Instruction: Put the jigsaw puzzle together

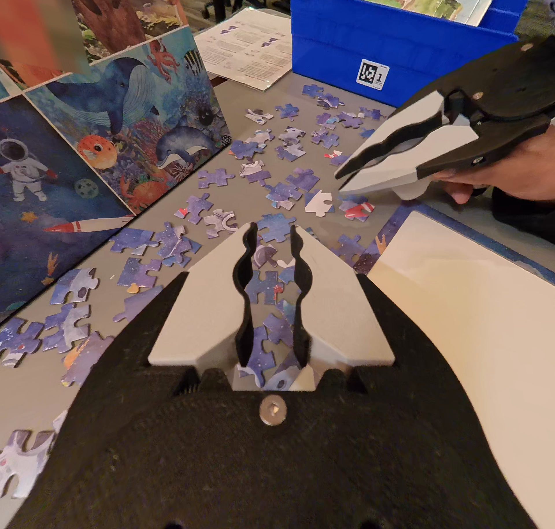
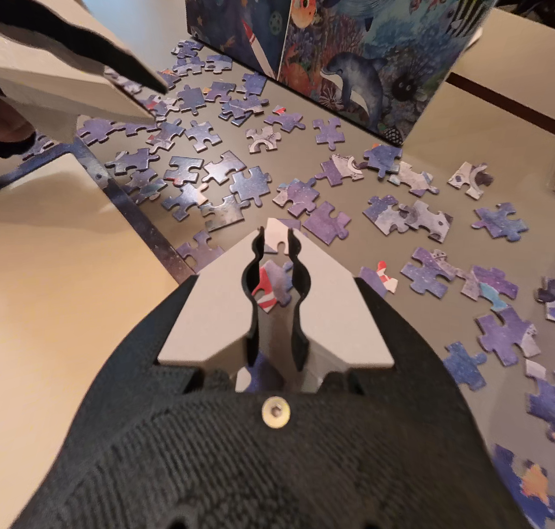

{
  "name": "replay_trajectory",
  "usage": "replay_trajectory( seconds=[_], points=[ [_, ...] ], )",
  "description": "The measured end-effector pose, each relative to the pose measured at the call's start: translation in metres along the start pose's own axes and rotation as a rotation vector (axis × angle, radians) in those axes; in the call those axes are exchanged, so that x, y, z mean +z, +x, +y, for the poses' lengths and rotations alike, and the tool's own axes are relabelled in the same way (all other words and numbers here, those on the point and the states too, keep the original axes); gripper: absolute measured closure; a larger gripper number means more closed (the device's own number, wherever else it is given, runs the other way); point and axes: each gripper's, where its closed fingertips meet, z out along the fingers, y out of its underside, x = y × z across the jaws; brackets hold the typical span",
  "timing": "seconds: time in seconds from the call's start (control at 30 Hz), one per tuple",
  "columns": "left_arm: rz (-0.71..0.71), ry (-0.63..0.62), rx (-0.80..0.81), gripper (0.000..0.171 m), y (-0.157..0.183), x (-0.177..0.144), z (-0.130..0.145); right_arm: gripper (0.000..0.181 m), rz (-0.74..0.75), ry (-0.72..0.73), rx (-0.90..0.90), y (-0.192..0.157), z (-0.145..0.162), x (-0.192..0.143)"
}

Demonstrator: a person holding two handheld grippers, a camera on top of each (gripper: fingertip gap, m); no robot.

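A grey tabletop (image 1: 237, 94) carries the scene under warm indoor light. At its far edge stands a blue plastic bin (image 1: 390, 42), with a laminated printed sheet (image 1: 249, 48) lying just left of it. Beyond the far edge, carpeted floor and a black chair base (image 1: 219, 0) show dimly.

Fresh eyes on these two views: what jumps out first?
The scatter of loose purple-blue puzzle pieces across the grey table, with both tools hovering open over them: the left tool and the right tool. Behind the pieces stands the bright picture box with a whale and an astronaut. A blue bin sits at the far edge, and the pale, still empty puzzle board lies beside the pieces.
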Motion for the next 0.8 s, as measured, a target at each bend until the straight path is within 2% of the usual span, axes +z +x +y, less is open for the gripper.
replay_trajectory(
  seconds=[0.17,0.23,0.3,0.37,0.5,0.63,0.8],
  points=[
    [0.017,-0.034,0.005,0.150,0.011,0.009,0.007,0.167,0.059,0.045,0.053,0.023,-0.006,-0.016],
    [-0.005,-0.055,-0.070,0.151,0.016,0.014,0.010,0.166,0.076,0.068,0.077,0.031,-0.008,-0.023],
    [0.036,-0.070,-0.146,0.149,0.033,0.023,0.009,0.165,0.088,0.084,0.090,0.036,-0.010,-0.028],
    [0.042,-0.150,-0.115,0.142,0.045,0.036,0.016,0.165,0.091,0.107,0.093,0.037,-0.015,-0.034],
    [-0.126,-0.281,0.061,0.130,0.034,0.066,0.025,0.165,0.083,0.141,0.059,0.029,-0.024,-0.044],
    [-0.104,-0.340,0.042,0.128,0.044,0.090,0.029,0.165,0.140,0.159,-0.011,0.030,-0.031,-0.056],
    [-0.083,-0.387,0.023,0.127,0.045,0.095,0.031,0.165,0.136,0.218,-0.020,0.028,-0.044,-0.072]
  ],
)
